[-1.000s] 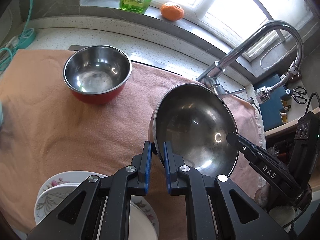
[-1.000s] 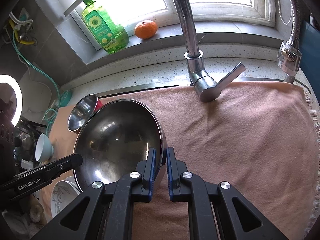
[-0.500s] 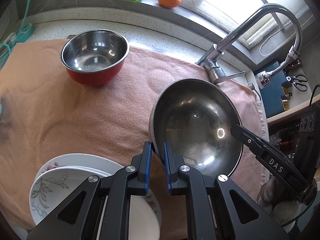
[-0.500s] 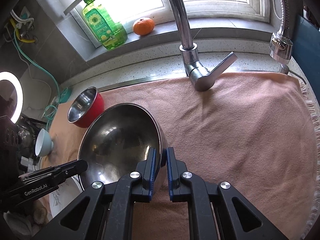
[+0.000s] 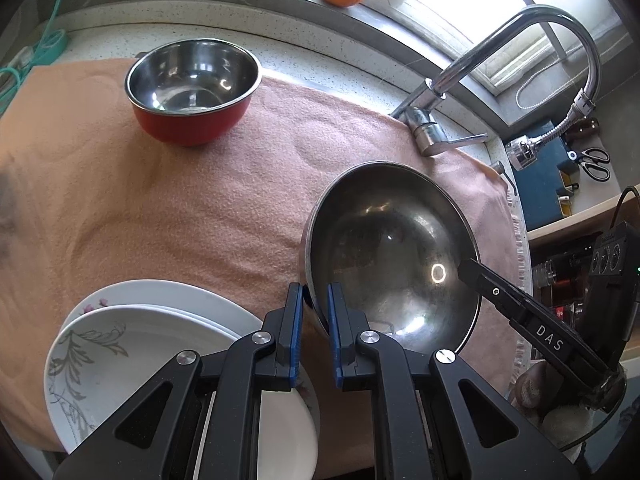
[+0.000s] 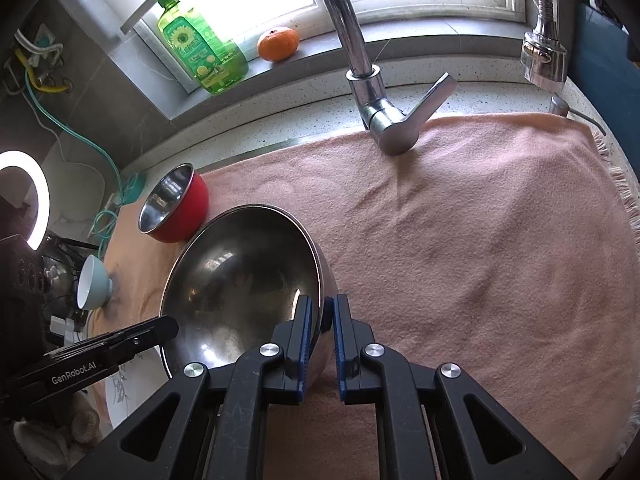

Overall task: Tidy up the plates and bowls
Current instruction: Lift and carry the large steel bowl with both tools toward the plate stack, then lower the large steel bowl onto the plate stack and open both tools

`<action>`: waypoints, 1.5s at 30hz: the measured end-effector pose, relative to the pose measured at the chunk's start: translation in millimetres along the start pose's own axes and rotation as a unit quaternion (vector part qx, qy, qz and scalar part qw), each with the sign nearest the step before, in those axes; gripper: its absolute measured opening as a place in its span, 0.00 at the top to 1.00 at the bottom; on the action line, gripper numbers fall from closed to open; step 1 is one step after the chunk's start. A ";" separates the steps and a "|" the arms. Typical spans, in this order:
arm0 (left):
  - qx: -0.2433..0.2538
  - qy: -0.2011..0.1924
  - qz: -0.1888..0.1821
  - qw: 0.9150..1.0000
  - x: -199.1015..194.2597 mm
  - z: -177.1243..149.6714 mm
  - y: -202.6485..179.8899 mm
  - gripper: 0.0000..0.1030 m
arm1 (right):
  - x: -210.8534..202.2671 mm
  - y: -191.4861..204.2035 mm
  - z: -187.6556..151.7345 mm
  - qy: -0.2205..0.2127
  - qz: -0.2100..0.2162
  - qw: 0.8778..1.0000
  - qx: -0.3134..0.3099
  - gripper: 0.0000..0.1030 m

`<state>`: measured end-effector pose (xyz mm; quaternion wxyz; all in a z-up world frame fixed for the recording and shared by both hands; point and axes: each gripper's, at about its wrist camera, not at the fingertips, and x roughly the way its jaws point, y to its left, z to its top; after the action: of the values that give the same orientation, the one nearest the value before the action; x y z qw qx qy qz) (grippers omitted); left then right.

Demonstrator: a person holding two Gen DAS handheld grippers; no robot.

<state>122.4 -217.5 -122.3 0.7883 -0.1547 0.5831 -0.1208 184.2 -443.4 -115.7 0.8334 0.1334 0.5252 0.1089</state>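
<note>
The steel bowl (image 5: 390, 256) hangs over the pink towel (image 5: 200, 200), between the faucet (image 5: 432, 132) and the plates (image 5: 160, 340), and both tools have it by the rim. The left gripper (image 5: 311, 320) is clamped on the near-left edge, one blue pad inside and one outside; the right gripper (image 6: 320, 330) pinches the opposite edge the same way. I can't tell whether its base touches the towel.

It looks thin, stiff and light for its width, but polished and slippery, so the rim is the only sensible place to hold: the curved wall would slide out of flat pads. Two opposing rim grips should keep it from swinging. It won't break, though it would clang and could chip the plates if it slipped.

Its mouth faces up, tilted a little, with the left side looking lower. Being round it has no real long axis; the line that matters runs rim to rim between the two grips, roughly across the counter.

The red bowl (image 5: 192, 92) sits upright farther back on the towel, well apart. The stacked plates lie just beside the left grip, at the towel's front edge.
</note>
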 end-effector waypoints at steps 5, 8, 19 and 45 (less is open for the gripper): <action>-0.003 0.002 -0.003 1.000 0.9 -1.9 2.5 0.90 | 0.4 -1.1 -4.0 0.004 0.002 1.000 0.000 0.91; -0.005 0.002 -0.005 1.000 1.0 -2.3 3.5 0.90 | 0.2 -2.0 -5.5 0.006 0.003 1.000 0.001 0.91; -0.012 0.004 -0.012 1.000 1.2 -1.1 8.1 0.90 | -0.5 -2.0 -6.9 0.009 0.008 1.000 0.005 0.91; -0.028 -0.017 -0.020 0.999 -18.4 2.4 21.4 0.90 | -12.8 -5.3 -6.5 -0.011 0.003 1.000 0.022 0.84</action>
<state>119.6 -190.7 -113.6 0.7909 -0.1904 0.5696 -0.1171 173.0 -451.8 -109.3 0.8354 0.1547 0.5181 0.0982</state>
